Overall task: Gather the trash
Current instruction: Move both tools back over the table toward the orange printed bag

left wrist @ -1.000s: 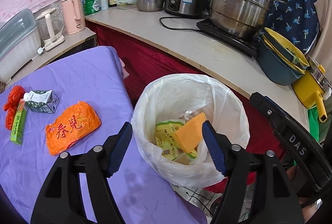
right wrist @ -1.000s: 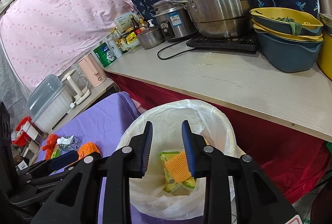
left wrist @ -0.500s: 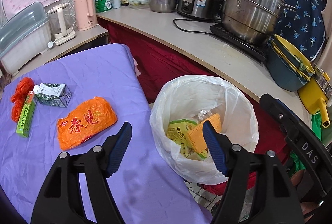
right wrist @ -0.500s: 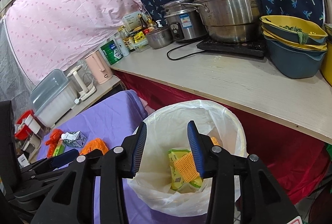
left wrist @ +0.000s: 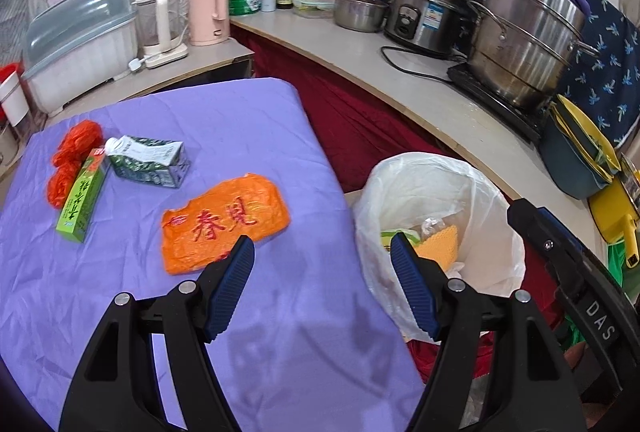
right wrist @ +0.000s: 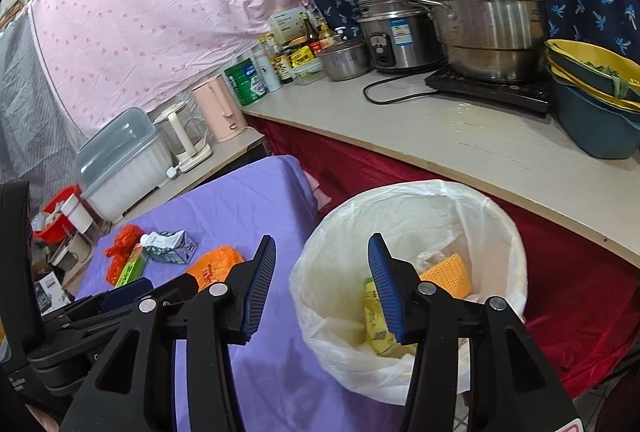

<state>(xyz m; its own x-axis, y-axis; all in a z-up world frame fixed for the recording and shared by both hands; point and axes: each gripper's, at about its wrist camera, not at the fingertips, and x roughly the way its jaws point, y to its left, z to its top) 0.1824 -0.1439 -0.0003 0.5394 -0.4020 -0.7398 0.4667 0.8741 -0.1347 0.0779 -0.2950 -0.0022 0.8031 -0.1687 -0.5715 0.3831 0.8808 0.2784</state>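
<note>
A bin lined with a white bag (left wrist: 436, 191) (right wrist: 408, 207) stands beside a table with a purple cloth (left wrist: 224, 119) (right wrist: 240, 199); it holds an orange sponge (left wrist: 440, 244) (right wrist: 450, 274) and a yellow-green wrapper (right wrist: 376, 316). On the cloth lie an orange packet (left wrist: 224, 222) (right wrist: 212, 266), a milk carton (left wrist: 150, 159) (right wrist: 170, 242), a green box (left wrist: 82, 203) (right wrist: 130, 270) and a red plastic bag (left wrist: 74, 155) (right wrist: 122, 240). My left gripper (left wrist: 322, 286) is open and empty over the cloth's edge, near the orange packet. My right gripper (right wrist: 322, 286) is open and empty above the bin's left rim.
A counter (left wrist: 400, 91) (right wrist: 460, 139) behind the bin carries a steamer pot (left wrist: 524, 39), a rice cooker (left wrist: 424, 15), stacked bowls (right wrist: 596, 99), bottles and a pink kettle (left wrist: 208, 9). A lidded dish rack (left wrist: 80, 39) stands at the left. A red curtain hangs below the counter.
Both grippers have swung left from the bin towards the table. The right gripper's jaws have opened wide. The left gripper has stayed open.
</note>
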